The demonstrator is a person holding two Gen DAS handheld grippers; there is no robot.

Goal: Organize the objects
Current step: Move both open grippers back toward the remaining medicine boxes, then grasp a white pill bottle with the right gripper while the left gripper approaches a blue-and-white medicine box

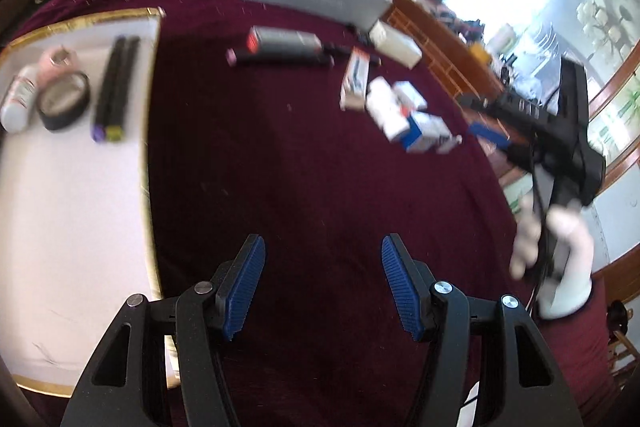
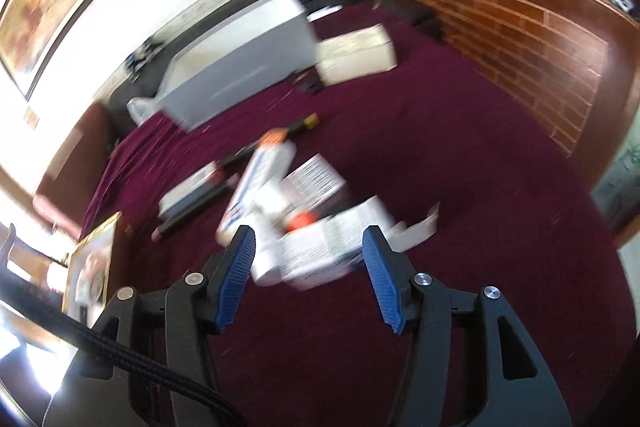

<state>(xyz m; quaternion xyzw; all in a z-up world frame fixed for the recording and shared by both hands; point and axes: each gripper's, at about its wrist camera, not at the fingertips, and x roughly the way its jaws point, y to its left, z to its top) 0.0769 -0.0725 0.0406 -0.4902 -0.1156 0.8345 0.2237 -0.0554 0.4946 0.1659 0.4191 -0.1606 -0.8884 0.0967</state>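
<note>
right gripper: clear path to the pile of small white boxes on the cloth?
Probably yes. The right gripper is open and empty, the small white boxes lie just ahead of its fingertips on the maroon cloth, with nothing between.

A matt, napped maroon cloth [image 1: 312, 163] covers the worktop. At its left edge lies a smooth white tray with a glossy gold rim [image 1: 80, 19]. The small white printed boxes [image 1: 404, 115] look like cardboard. The brown brick-patterned panel [image 2: 520, 39] looks like polished wood.
</note>
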